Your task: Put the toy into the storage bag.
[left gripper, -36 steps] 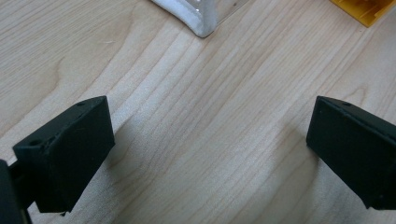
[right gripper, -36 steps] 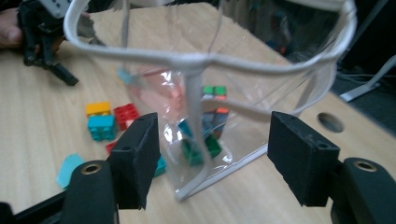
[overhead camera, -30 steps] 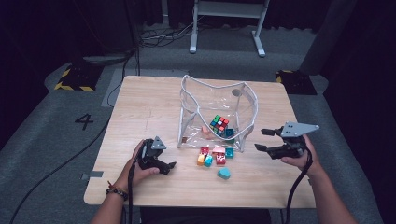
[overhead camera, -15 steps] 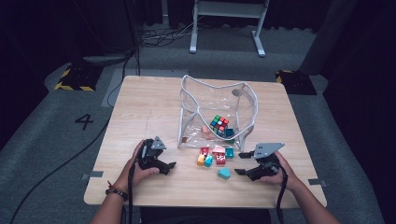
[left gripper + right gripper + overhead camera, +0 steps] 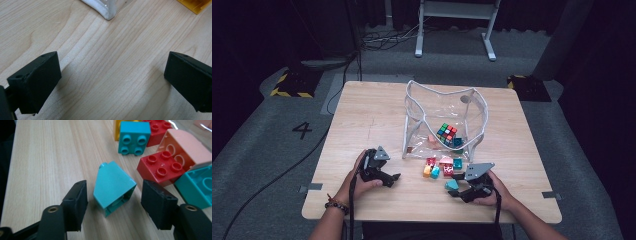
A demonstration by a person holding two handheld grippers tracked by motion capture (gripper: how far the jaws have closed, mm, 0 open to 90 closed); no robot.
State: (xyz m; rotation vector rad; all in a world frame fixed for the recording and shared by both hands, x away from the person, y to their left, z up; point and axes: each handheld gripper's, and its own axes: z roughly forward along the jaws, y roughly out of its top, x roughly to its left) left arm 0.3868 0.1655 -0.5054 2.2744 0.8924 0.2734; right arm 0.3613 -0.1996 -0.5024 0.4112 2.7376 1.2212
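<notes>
1. Right tongs [image 5: 113, 202] sit low on the light wooden worktop [image 5: 362, 120], jaws either side of a teal sloped plastic brick [image 5: 113, 186]; the brick lies tipped on its side between them, small gaps on both sides, pads not pressing. Jaws have just been closing, now at a middling gap, nothing gripped.
2. In the high view the right tongs [image 5: 457, 187] are at the front right of the worktop, the teal sloped brick [image 5: 452, 185] at their tips, just in front of the brick pile.
3. Pile just beyond the teal brick: a red studded brick [image 5: 160, 171], a teal square four-stud brick [image 5: 133, 137], a pink rounded brick [image 5: 187, 148], a yellow brick [image 5: 117, 130] and a teal hollow brick [image 5: 200, 183] lying open side up.
4. Left tongs [image 5: 387, 177] rest on the worktop front left, well apart from the pile. Jaws wide apart, bare wood between them in the left gripper view [image 5: 112, 82].
5. Clear plastic bag with white trim [image 5: 444, 117] stands open mid-worktop, behind the pile; a multicoloured puzzle cube [image 5: 446, 134] lies inside it.
</notes>
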